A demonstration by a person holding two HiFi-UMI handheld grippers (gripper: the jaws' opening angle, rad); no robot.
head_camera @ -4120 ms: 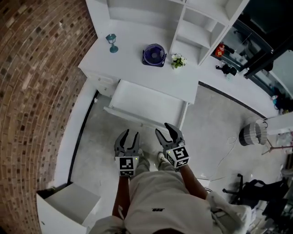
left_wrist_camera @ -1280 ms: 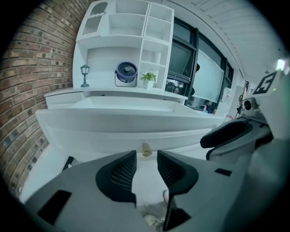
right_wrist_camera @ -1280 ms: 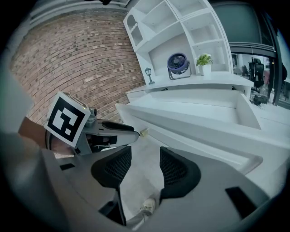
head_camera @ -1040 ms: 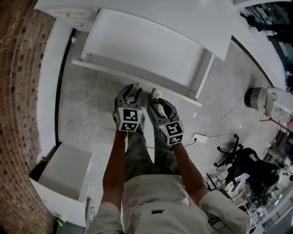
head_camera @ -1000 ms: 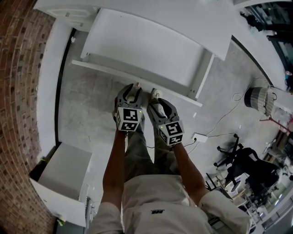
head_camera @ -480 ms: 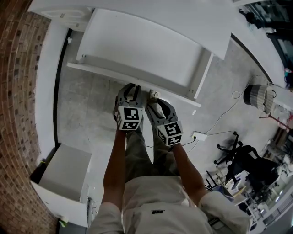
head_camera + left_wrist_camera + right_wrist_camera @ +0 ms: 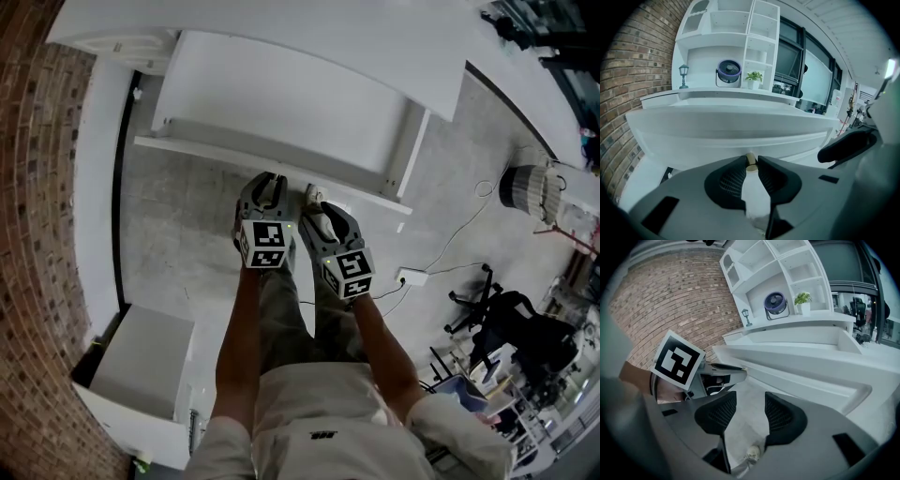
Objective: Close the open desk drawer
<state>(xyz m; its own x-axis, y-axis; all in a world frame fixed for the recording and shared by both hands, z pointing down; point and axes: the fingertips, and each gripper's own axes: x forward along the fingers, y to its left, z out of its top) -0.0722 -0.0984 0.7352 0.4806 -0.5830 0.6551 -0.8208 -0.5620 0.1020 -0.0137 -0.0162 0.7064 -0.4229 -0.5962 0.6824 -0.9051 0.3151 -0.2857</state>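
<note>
Head view shows the open drawer (image 7: 281, 108) pulled out from the white bench (image 7: 375, 47) across the upper middle of the frame. Its long front panel slants from the left edge down toward the centre right. Just below that panel, at frame centre, sit both grippers side by side. The left gripper (image 7: 272, 180) has its tips right at the front panel's lower edge. The right gripper (image 7: 325, 214) is just beside it and a little lower in the frame, short of the panel.

In the left gripper view the jaws have just been closing and now stand pressed nearly together. A small tan piece (image 7: 750, 159) shows at their tips against the drawer front, and I cannot tell whether they pinch it. The drawer front fills the middle of that frame as a wide white band directly above the tips. A fan (image 7: 729, 70), a plant (image 7: 753, 77) and a small lamp (image 7: 684, 75) stand on the bench top behind.

In the right gripper view the jaws stand spread, with only grey floor (image 7: 747, 418) between them. The drawer runs across the right half above the jaws, apart from them. The left gripper's closed tip meets the drawer's front edge at middle left.
</note>
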